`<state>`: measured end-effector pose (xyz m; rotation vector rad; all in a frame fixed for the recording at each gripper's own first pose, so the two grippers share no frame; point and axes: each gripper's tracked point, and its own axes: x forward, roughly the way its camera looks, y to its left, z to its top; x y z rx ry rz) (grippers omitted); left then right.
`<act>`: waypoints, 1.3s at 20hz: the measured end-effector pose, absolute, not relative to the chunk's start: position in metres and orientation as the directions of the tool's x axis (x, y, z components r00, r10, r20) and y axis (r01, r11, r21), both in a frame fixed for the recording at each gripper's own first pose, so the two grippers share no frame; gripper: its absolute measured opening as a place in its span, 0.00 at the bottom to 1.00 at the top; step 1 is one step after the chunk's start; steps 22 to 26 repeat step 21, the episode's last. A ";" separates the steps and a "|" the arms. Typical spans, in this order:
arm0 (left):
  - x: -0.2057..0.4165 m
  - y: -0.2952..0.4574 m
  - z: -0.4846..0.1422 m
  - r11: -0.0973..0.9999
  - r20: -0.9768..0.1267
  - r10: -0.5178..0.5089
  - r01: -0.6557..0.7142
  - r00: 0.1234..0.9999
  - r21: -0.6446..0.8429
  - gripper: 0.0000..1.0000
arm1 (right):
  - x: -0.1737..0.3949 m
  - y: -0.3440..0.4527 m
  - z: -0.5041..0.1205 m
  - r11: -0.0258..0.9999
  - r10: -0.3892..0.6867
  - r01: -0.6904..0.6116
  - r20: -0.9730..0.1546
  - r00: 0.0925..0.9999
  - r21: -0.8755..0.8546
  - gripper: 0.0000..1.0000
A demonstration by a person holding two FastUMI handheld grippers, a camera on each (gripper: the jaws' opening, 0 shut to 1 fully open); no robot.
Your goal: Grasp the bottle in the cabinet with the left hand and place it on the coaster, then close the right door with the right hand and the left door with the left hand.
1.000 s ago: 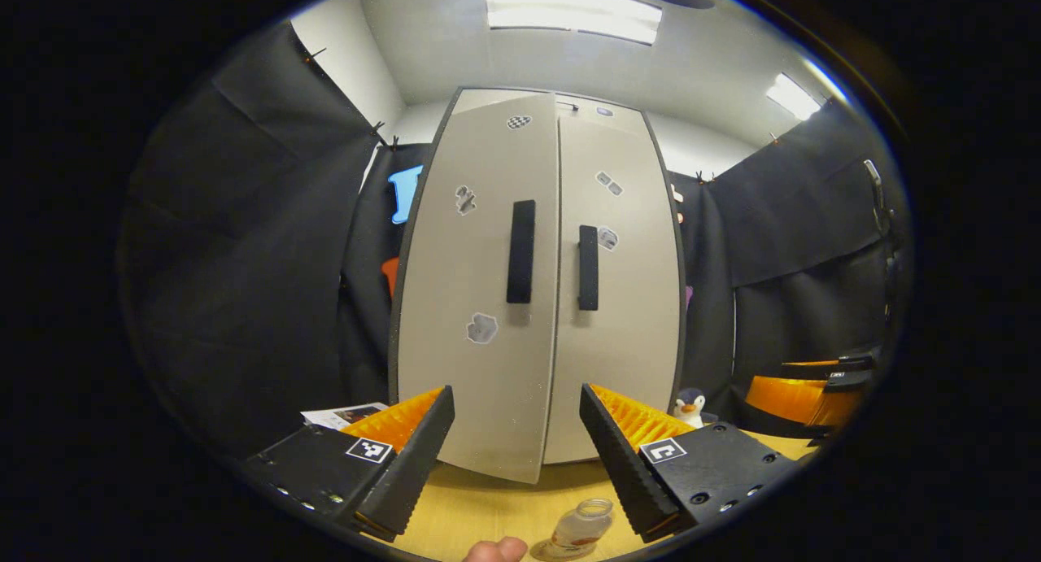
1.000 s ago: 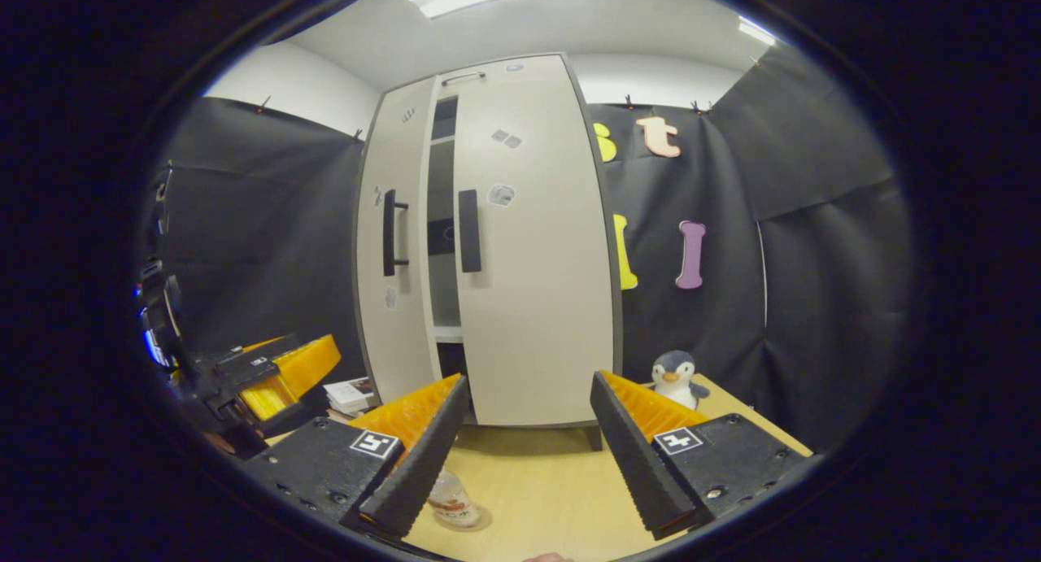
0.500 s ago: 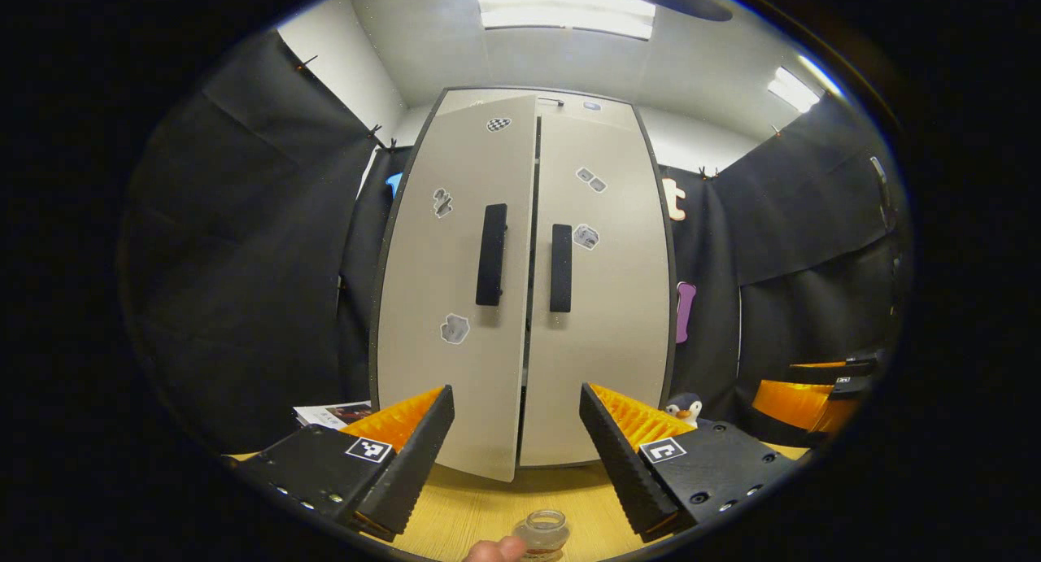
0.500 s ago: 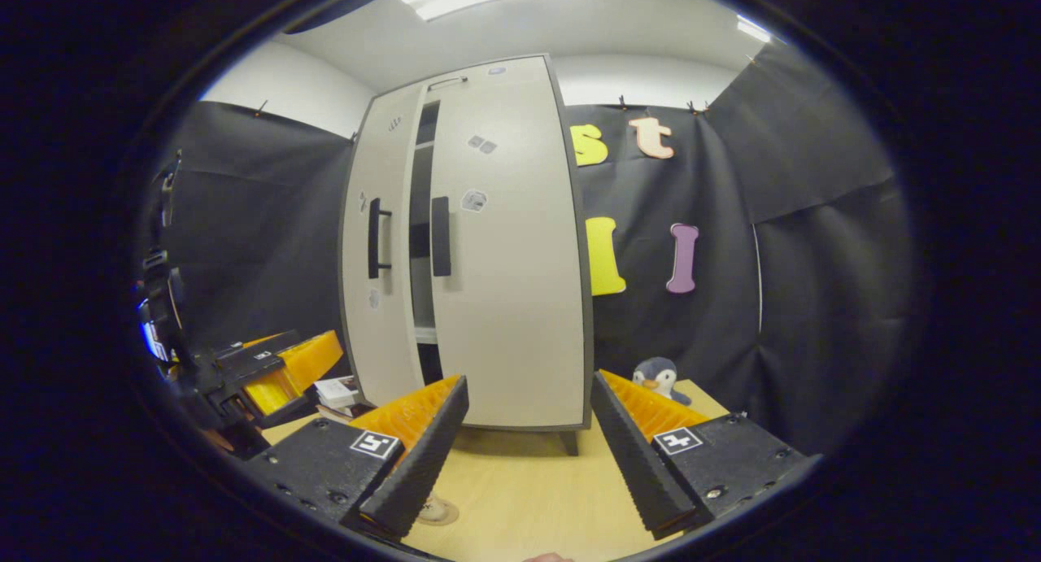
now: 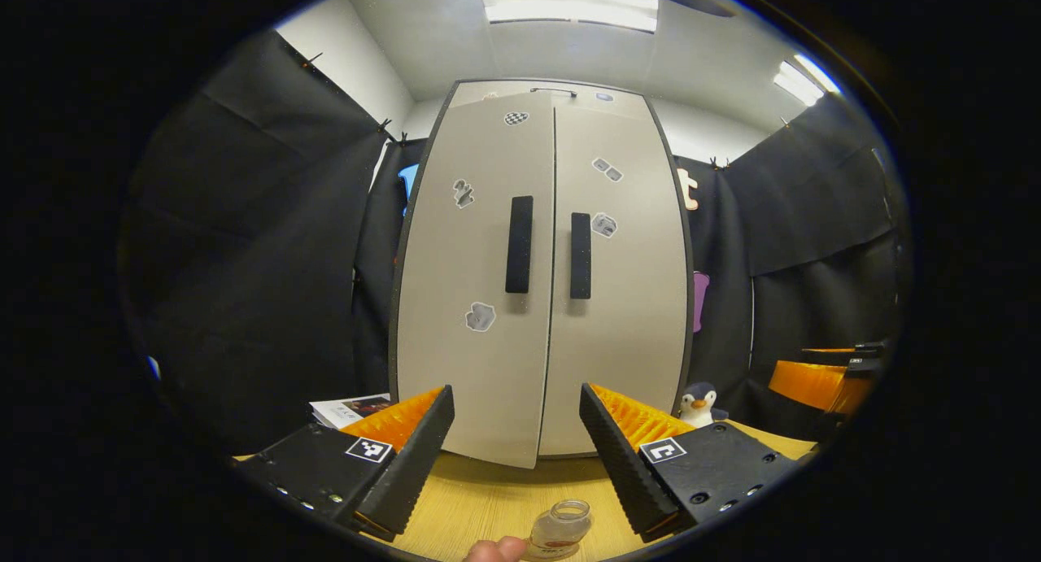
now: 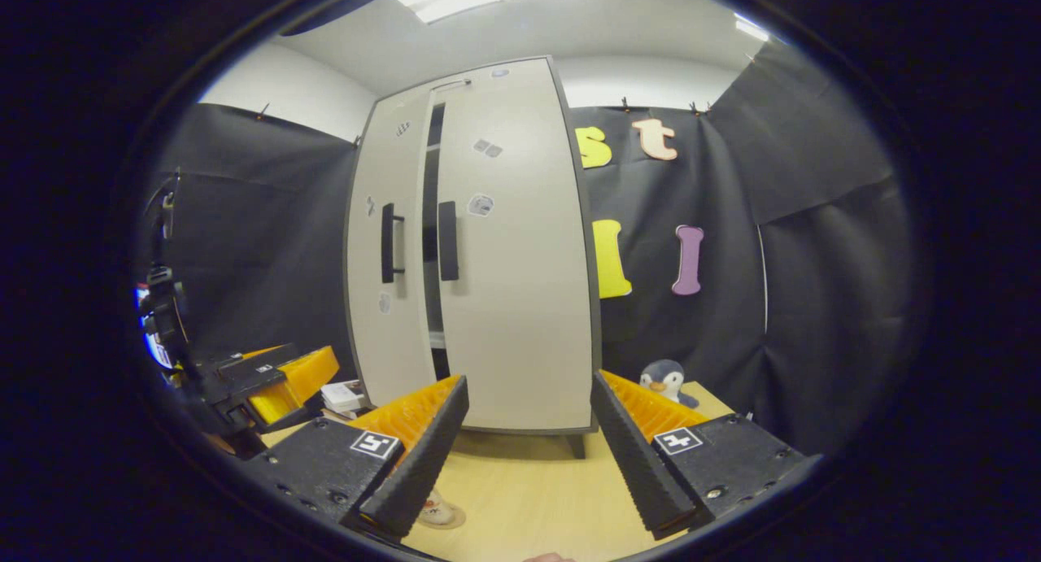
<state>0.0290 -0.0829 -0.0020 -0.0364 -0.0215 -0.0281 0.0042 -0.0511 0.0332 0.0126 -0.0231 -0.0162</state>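
Nearest your left tongs [image 5: 512, 448], which are gaping wide and holding nothing, the bottle [image 5: 559, 529] is standing upright on the table [image 5: 488, 505], with a fingertip [image 5: 496, 551] poking in just beside it. Your right tongs [image 6: 529, 440] are also spreading wide and empty, the coaster [image 6: 443, 515] lying partly hidden under the left finger. Farther back, the cabinet [image 6: 488, 245] is standing with its left door [image 6: 390, 245] slightly ajar beside the right door [image 6: 520, 245]; a penguin toy [image 6: 663, 381] is sitting near it.
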 end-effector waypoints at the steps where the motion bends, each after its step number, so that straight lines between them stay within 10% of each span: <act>1: 0.029 -0.082 -0.002 0.999 0.024 -0.026 0.027 0.999 -0.034 0.95 | 0.004 -0.050 0.034 1.000 -0.019 0.018 0.023 1.000 0.013 0.99; 26: 0.029 -0.082 -0.005 0.998 0.018 -0.034 0.035 0.999 -0.043 0.95 | 0.005 -0.046 0.040 0.999 -0.032 0.032 0.042 0.999 0.014 0.99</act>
